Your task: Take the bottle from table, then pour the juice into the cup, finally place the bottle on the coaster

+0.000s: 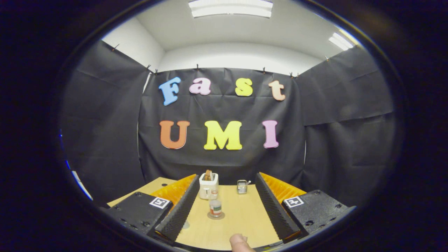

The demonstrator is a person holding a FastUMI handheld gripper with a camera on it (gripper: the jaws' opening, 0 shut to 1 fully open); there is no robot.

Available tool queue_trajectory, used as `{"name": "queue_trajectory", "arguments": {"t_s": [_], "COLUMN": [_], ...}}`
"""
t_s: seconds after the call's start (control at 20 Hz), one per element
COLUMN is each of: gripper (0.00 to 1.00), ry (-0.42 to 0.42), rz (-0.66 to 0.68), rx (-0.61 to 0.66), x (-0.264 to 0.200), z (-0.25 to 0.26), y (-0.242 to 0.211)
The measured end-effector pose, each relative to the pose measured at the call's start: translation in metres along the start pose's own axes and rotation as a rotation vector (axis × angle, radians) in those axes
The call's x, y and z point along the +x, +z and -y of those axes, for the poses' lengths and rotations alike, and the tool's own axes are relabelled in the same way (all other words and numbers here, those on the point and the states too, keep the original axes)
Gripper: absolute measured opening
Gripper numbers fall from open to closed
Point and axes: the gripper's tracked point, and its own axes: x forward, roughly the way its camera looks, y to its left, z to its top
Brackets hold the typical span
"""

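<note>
Standing on its coaster [216, 216], the bottle [215, 207] sits between the spread fingers of the tool [228, 213], untouched.
Beyond it on the wooden bench [241, 224] stand a white toaster [208, 186] (something brown pokes from its top) and, well apart to the right, a small metal rack [242, 187]. Nothing lies between tool and bottle. A fingertip [240, 243] shows at the tool's near end.

Small clear bottle [215, 207] upright on round coaster [216, 216], mid-table, ahead of fingers.
</note>
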Motion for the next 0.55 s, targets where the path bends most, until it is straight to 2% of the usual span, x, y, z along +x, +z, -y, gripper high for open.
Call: {"name": "queue_trajectory", "arguments": {"t_s": [0.55], "gripper": [1.00], "ry": [0.002], "rz": [-0.002], "rx": [-0.003], "x": [-0.010], "z": [0.000], "y": [0.012]}}
